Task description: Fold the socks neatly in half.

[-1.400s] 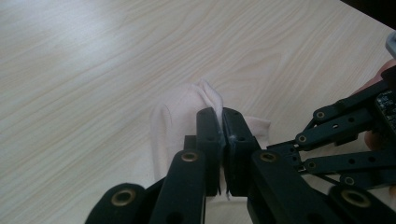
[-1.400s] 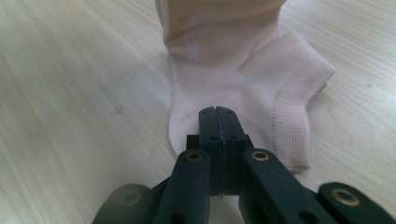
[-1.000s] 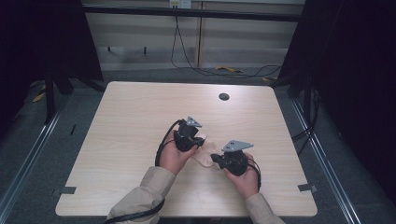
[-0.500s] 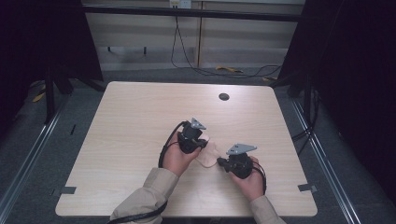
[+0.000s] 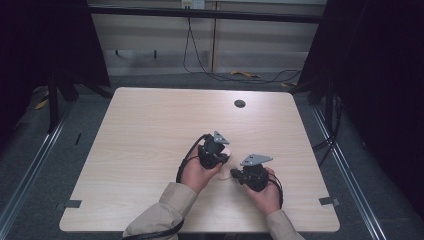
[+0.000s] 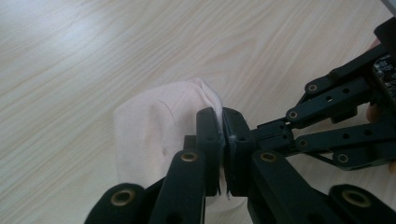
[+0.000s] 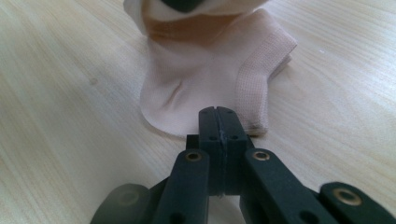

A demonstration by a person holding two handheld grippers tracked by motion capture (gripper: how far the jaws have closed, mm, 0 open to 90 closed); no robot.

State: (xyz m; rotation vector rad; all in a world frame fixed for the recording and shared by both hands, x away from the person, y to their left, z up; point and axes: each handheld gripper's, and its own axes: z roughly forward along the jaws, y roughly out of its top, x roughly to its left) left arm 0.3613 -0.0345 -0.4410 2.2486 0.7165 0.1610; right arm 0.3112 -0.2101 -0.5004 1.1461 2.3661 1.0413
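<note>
Pale sock (image 7: 205,88) lies on counter (image 5: 150,130) btwn both hands. Left claw (image 6: 223,135) pinches its edge; right claw (image 7: 218,122) is clamped at its near hem. Both grips set; handling prob. just starting, nothing finished yet.

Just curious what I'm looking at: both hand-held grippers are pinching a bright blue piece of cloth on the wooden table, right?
Not blue. The cloth is pale pink, as the right gripper view shows. The left hand-held gripper and right hand-held gripper are indeed shut on it, on the wooden table.
</note>
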